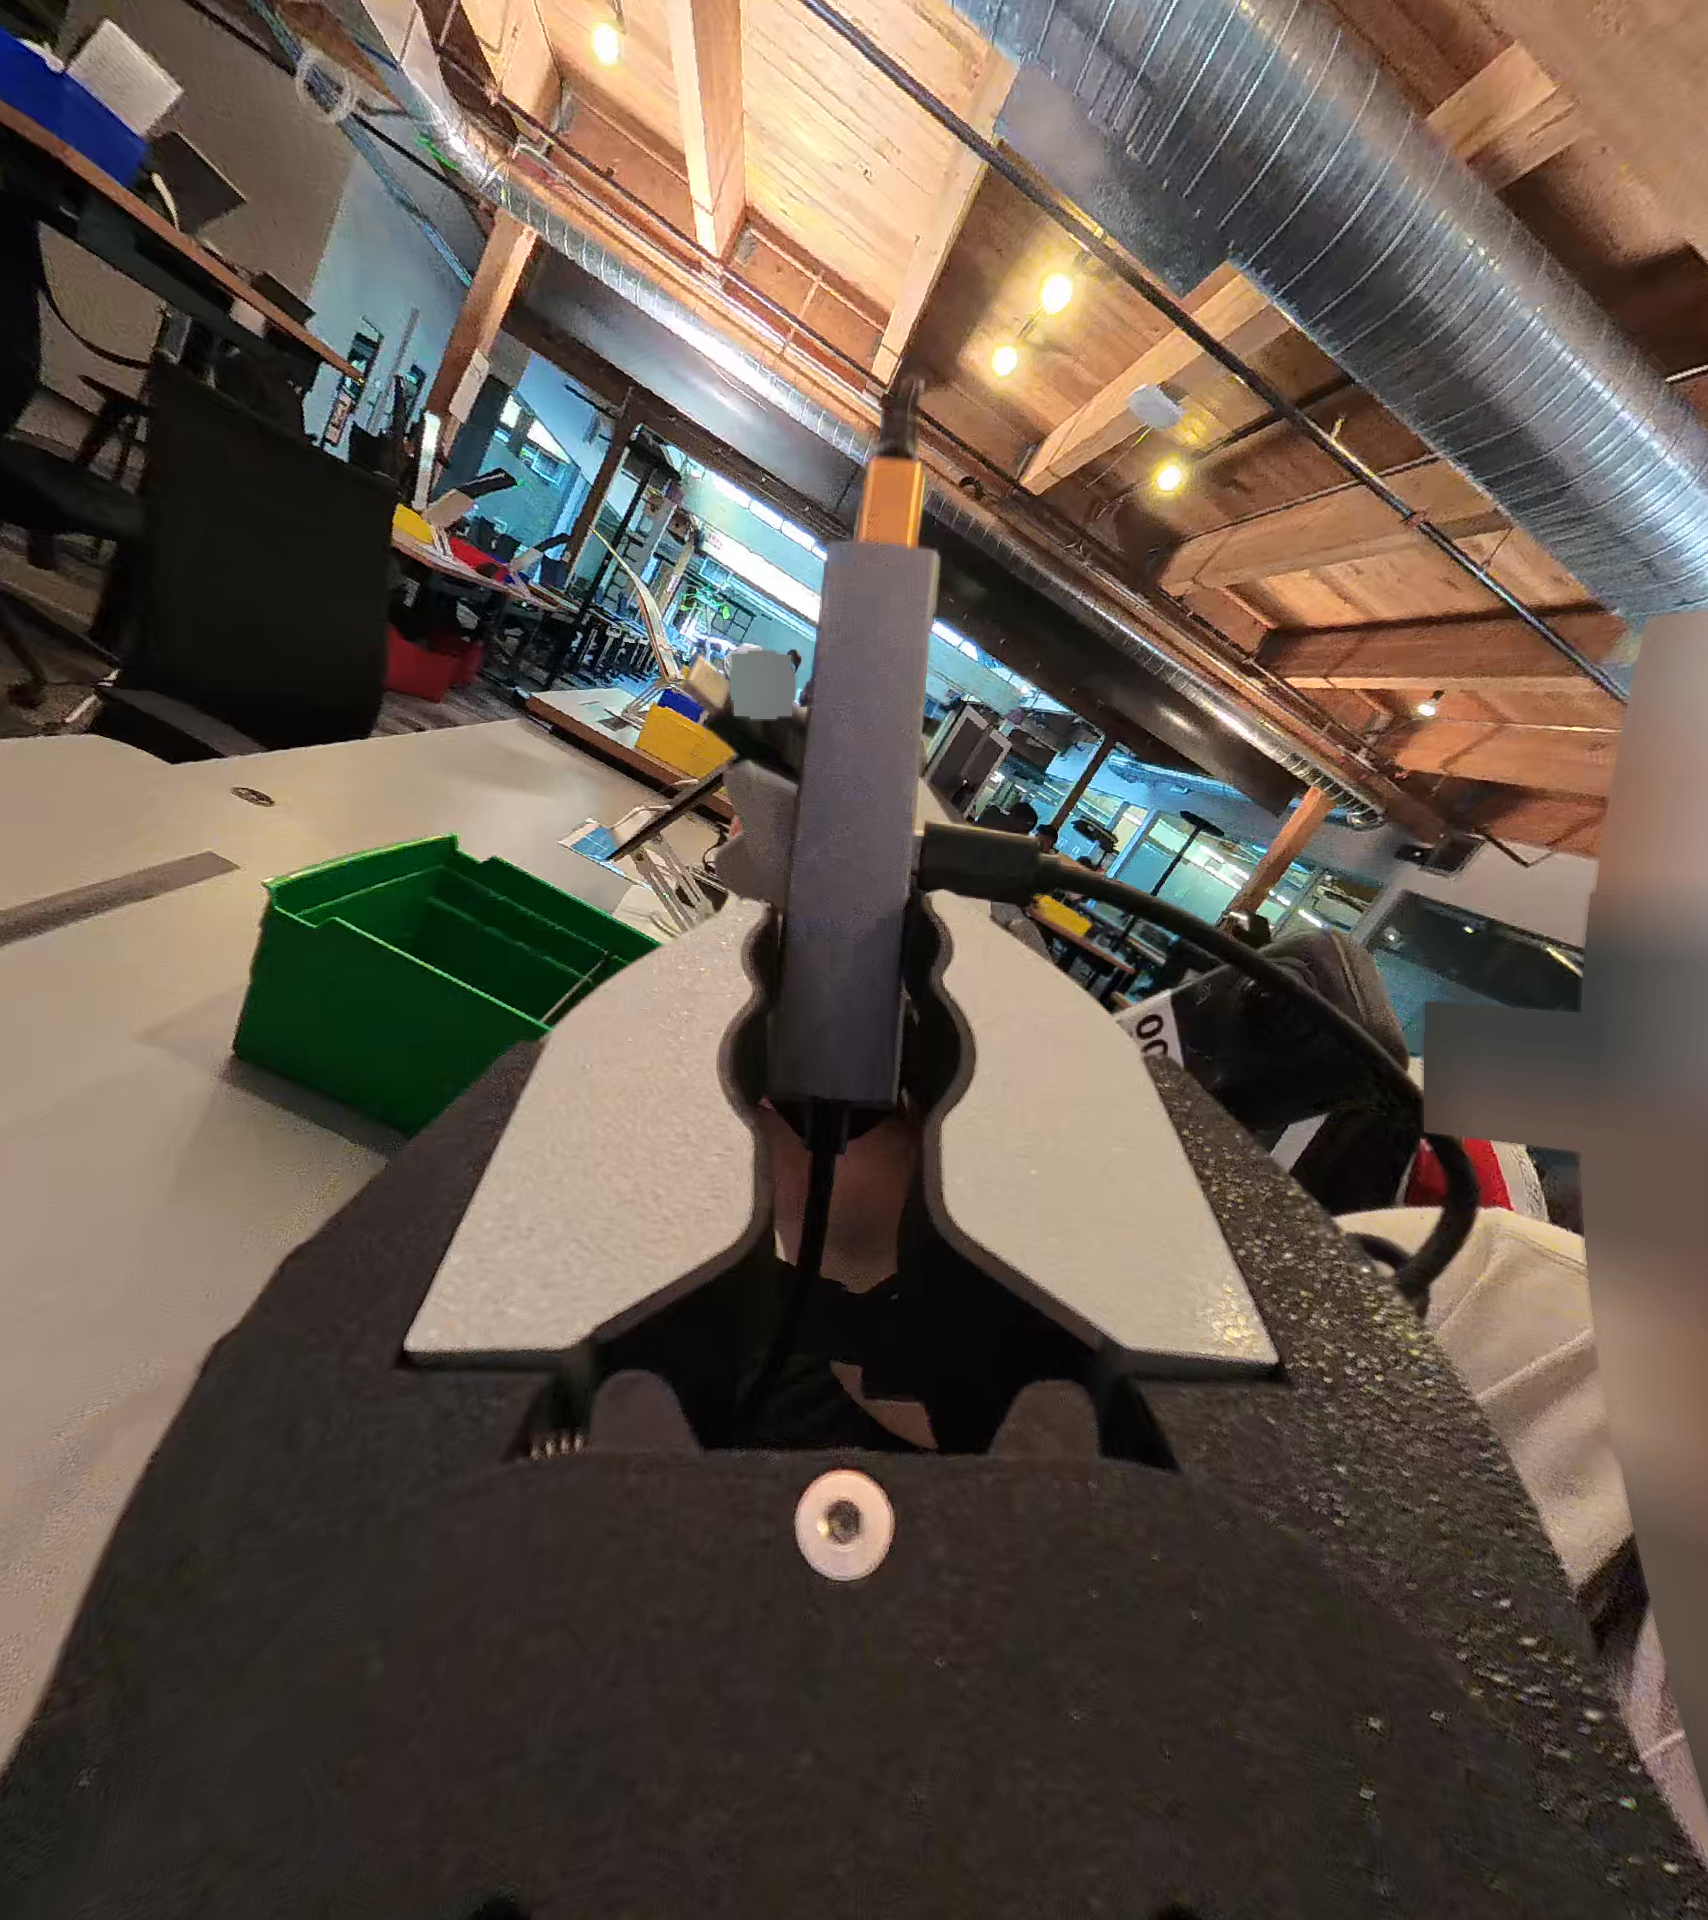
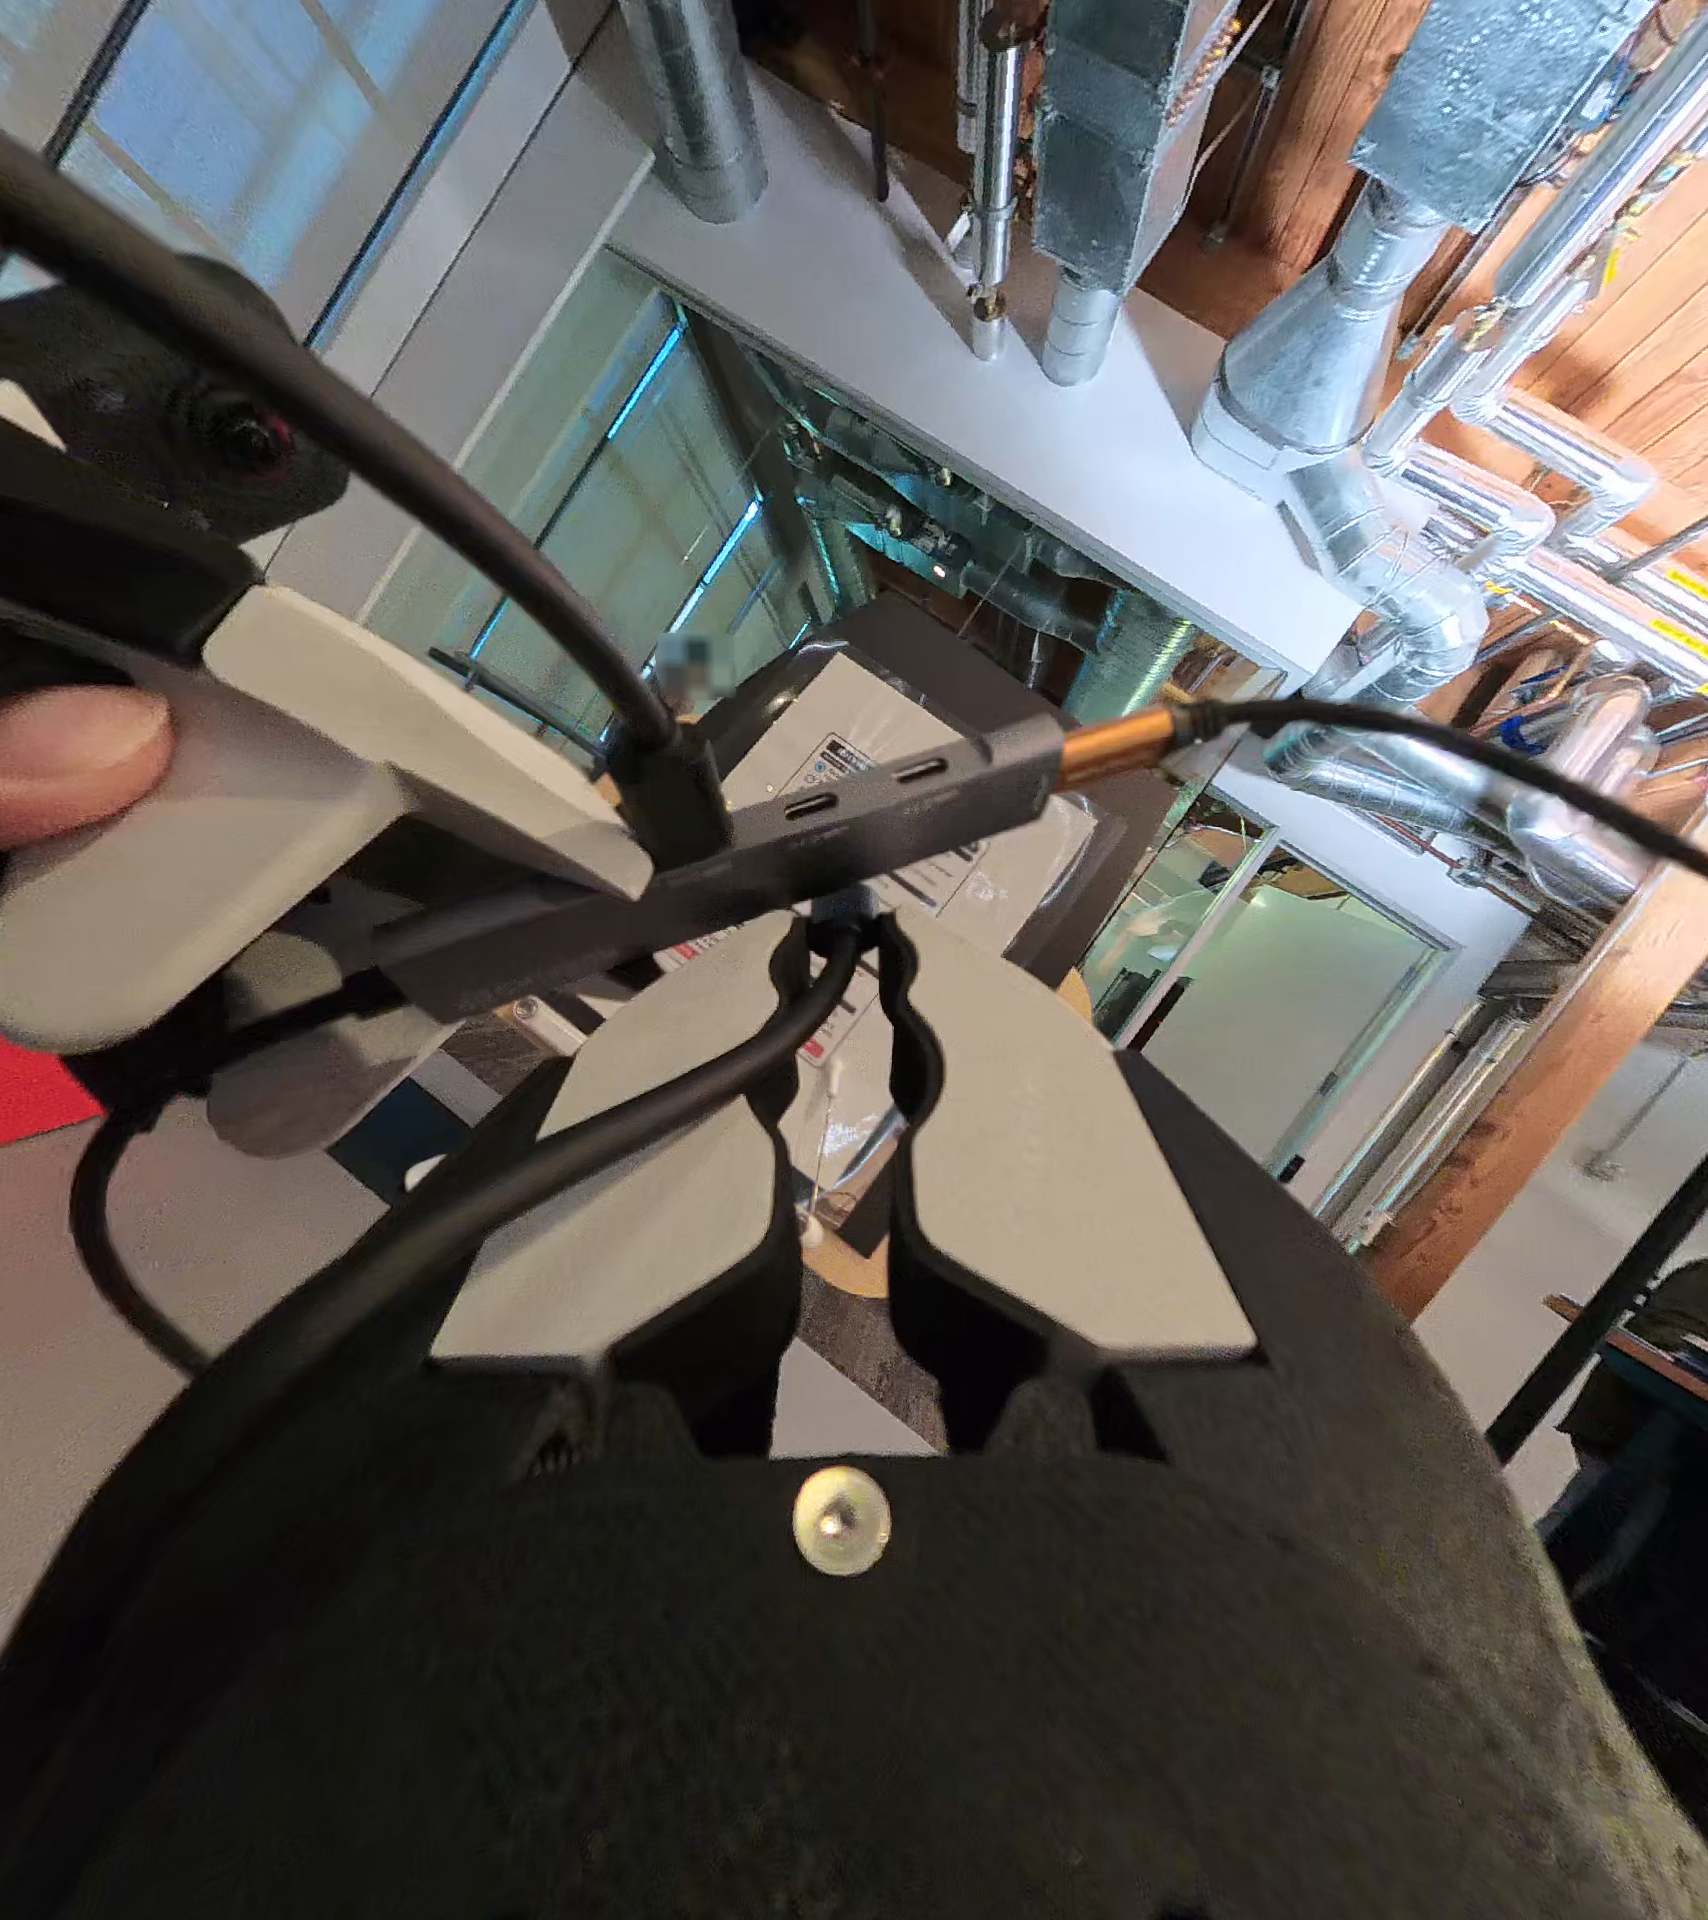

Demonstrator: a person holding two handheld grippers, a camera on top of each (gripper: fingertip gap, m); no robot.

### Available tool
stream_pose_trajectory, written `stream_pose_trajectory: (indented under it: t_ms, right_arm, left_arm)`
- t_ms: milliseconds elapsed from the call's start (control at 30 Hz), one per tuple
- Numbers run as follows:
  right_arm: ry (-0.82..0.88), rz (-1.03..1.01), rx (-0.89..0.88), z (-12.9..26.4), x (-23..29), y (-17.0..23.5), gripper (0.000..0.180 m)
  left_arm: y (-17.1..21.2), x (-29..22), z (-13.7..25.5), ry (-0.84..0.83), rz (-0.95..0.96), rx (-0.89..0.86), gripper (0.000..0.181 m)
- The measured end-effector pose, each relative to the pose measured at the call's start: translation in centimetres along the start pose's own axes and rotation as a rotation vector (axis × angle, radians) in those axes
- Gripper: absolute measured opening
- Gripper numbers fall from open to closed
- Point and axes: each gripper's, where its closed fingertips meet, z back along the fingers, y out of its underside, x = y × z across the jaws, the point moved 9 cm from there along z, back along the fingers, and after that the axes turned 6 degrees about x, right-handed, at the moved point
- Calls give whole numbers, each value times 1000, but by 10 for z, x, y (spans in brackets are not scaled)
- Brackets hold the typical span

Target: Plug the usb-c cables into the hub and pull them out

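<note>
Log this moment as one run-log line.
left gripper: shut on hub | right gripper: shut on black cable | orange plug: in hub end

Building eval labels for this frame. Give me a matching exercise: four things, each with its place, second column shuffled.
Things:
1. hub
2. orange plug
3. green bin
4. loose black cable

Places:
A. on the table
B. pinched in the right gripper
C. in the hub's far end
D. clamped in the left gripper

Pairs: 1-D, 2-C, 3-A, 4-B
</note>
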Motion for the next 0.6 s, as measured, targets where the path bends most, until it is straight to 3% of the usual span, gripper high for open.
stream_pose_trajectory:
  t_ms: [367,600]
  right_arm:
    - [-15,-21,14,4,-8,-7,13]
    - [-112,68,-12,4,-12,-9,13]
  left_arm:
    - [9,-13,-15,-76,-197,-21,23]
    - [10,-15,-16,3,-202,133,23]
